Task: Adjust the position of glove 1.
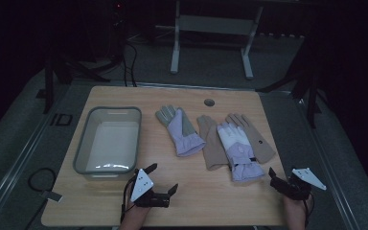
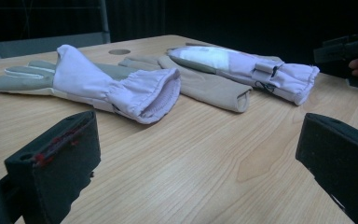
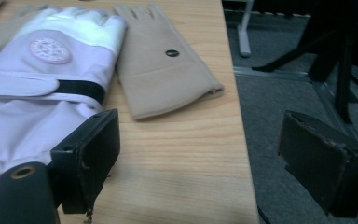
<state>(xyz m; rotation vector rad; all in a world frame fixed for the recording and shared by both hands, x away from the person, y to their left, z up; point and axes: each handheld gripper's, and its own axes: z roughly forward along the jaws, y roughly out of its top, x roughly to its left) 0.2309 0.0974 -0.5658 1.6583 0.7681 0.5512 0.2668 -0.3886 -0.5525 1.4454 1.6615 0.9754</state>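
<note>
Four gloves lie across the middle of the wooden table [image 1: 196,191]. A lilac and grey glove [image 1: 181,130] [image 2: 98,79] is leftmost, with a tan glove [image 1: 211,143] [image 2: 205,86] beside it. A lilac and white glove [image 1: 239,151] [image 2: 242,65] [image 3: 42,70] partly overlaps another tan glove [image 1: 255,136] [image 3: 163,70]. My left gripper [image 1: 163,177] [image 2: 196,154] hovers open near the front edge, jaws wide and empty, pointing at the gloves' cuffs. My right gripper [image 1: 281,176] [image 3: 205,149] is open at the table's right front corner, one jaw by the lilac and white cuff, the other past the edge.
A grey plastic bin [image 1: 81,148] stands on the left of the table, just behind my left gripper. A round cable hole [image 1: 209,102] sits near the far edge. Dark floor [image 3: 284,107] drops away right of the table, with stand legs [image 1: 175,52] beyond.
</note>
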